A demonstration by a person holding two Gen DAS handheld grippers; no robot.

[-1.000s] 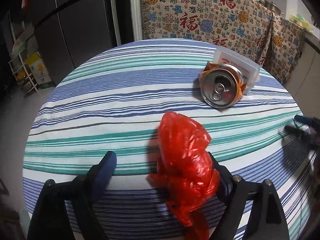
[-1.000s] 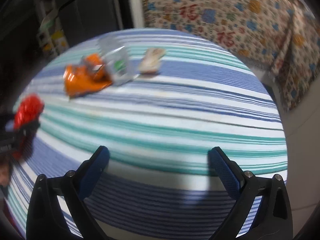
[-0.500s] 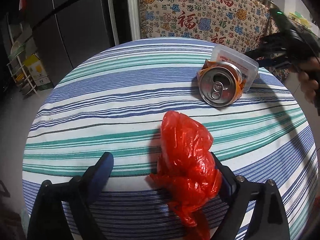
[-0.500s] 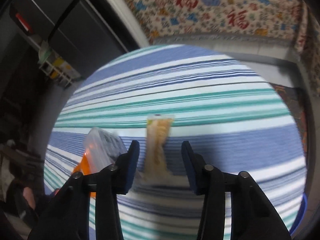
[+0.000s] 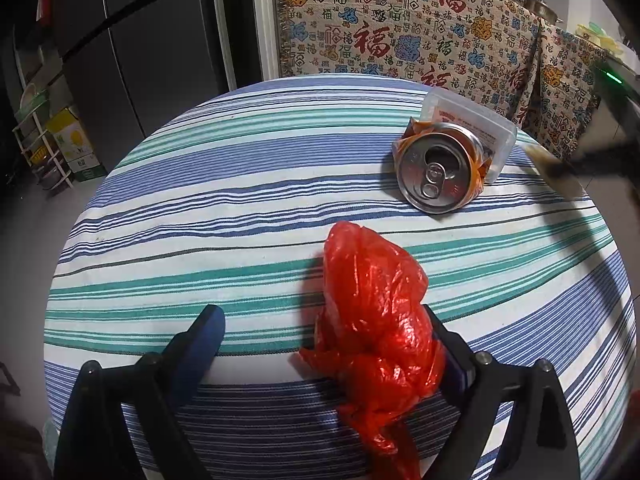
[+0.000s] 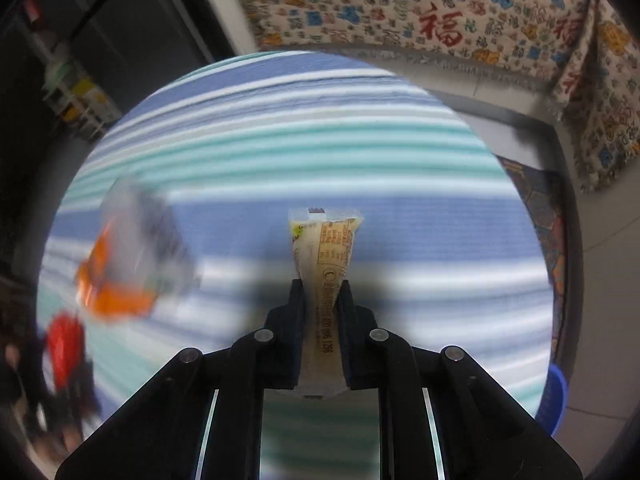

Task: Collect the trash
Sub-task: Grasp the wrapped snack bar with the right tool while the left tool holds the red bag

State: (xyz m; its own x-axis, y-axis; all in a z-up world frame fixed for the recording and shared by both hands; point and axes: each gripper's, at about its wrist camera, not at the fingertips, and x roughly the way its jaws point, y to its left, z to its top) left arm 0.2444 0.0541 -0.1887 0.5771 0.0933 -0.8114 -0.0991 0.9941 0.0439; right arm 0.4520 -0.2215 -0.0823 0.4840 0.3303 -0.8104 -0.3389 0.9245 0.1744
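Observation:
My right gripper (image 6: 320,286) is shut on a pale yellow snack wrapper (image 6: 326,248) and holds it above the striped table (image 6: 280,140). The wrapper also shows blurred in the left wrist view (image 5: 554,170) at the right edge. My left gripper (image 5: 324,330) is open, with a crumpled red plastic bag (image 5: 376,320) lying on the table against its right finger (image 5: 444,344). A crushed orange can (image 5: 438,168) and a clear plastic box (image 5: 476,126) sit together at the table's far right. In the right wrist view the can (image 6: 116,288) and box (image 6: 148,232) are blurred.
The round table (image 5: 240,200) has a blue, green and white striped cloth. A patterned throw (image 5: 400,32) hangs behind it. A dark fridge (image 5: 140,60) and a wire rack (image 5: 44,148) stand at the left. A blue bin (image 6: 554,400) sits on the floor at right.
My right gripper moved to the wrapper, closed on it and lifted it off the table. The left gripper has barely moved and stays open beside the red bag.

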